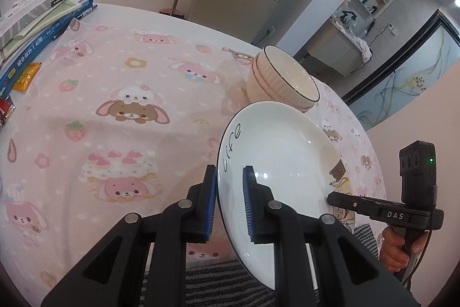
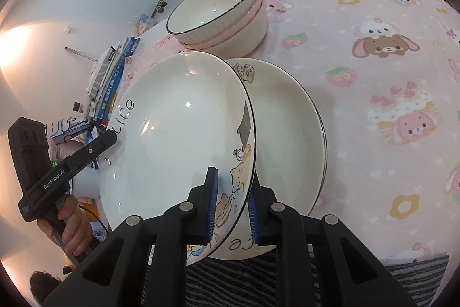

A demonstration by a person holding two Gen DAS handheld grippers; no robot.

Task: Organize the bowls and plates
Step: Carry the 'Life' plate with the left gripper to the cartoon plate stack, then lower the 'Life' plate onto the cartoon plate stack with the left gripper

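Observation:
A white plate (image 1: 276, 163) with "Life" lettering and cat drawings is held tilted above the table by both grippers. My left gripper (image 1: 230, 203) is shut on its near-left rim. My right gripper (image 2: 231, 203) is shut on the opposite rim, by the cat drawings; the plate also shows in the right wrist view (image 2: 178, 134). The right gripper shows in the left wrist view (image 1: 330, 197); the left gripper shows in the right wrist view (image 2: 113, 135). A second white plate (image 2: 287, 134) lies on the tablecloth under the held one. A stack of bowls (image 1: 281, 79) (image 2: 221, 16) stands just beyond.
A pink cartoon tablecloth (image 1: 115, 105) covers the round table. A pile of books (image 1: 37, 28) lies at the far left edge, with an orange packet (image 1: 26, 76) beside it. A striped garment (image 2: 244, 278) is at the near edge.

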